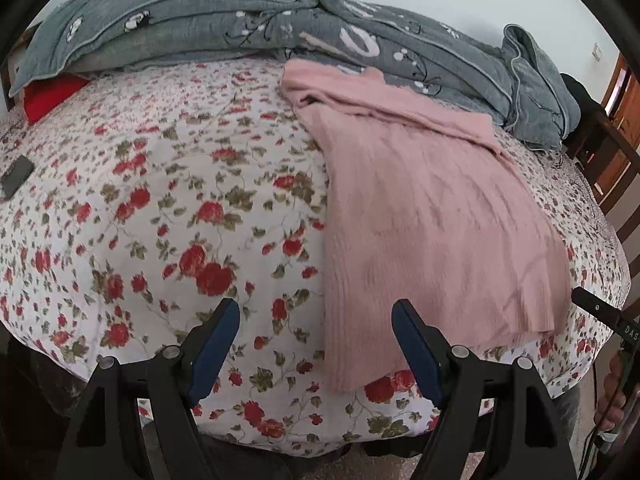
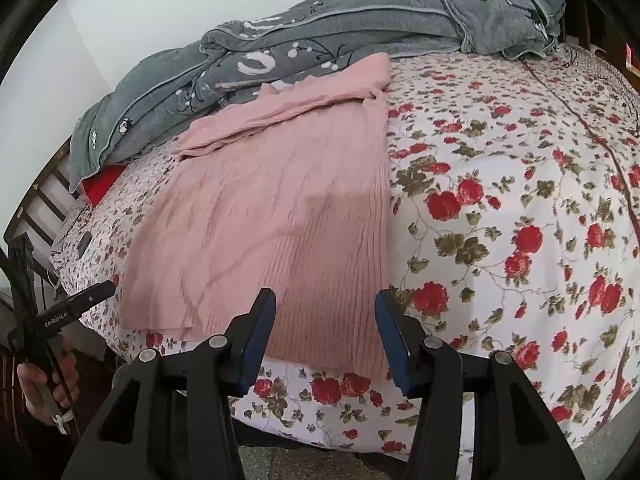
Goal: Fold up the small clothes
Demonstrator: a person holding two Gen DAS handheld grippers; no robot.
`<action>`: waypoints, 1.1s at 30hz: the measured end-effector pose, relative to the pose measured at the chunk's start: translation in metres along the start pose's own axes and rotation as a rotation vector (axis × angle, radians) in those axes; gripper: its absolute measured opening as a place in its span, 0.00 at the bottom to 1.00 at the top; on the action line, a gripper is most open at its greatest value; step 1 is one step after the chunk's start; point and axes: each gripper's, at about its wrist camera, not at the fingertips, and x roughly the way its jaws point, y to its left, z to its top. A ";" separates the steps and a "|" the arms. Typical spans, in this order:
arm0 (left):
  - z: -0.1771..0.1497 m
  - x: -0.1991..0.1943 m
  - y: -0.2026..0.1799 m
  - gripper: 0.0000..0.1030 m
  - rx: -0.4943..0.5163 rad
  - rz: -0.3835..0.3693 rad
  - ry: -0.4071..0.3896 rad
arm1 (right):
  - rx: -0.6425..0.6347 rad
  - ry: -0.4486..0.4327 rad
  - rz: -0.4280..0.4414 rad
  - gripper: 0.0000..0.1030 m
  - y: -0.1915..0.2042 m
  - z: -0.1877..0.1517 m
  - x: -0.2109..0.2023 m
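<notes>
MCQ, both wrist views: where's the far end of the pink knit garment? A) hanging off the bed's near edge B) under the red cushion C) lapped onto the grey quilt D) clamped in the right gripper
C: the pink knit garment's far end lies on the grey quilt; both grippers are empty.

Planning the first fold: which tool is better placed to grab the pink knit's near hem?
Right tool: its open fingers already straddle the pink knit hem. The left tool hovers mostly over bare floral sheet.

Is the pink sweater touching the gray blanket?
Touching. The left wrist view shows the pink sweater's top edge lying up over the gray blanket.
</notes>
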 end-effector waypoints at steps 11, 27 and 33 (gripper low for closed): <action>-0.026 0.032 0.015 0.70 -0.041 -0.144 0.091 | 0.047 0.047 0.034 0.47 -0.021 -0.015 0.018; -0.034 0.027 -0.001 0.08 0.037 -0.191 0.085 | 0.000 0.058 0.062 0.09 -0.021 -0.029 0.018; -0.026 0.000 0.021 0.07 -0.022 -0.266 0.036 | 0.096 0.007 0.159 0.09 -0.041 -0.018 -0.013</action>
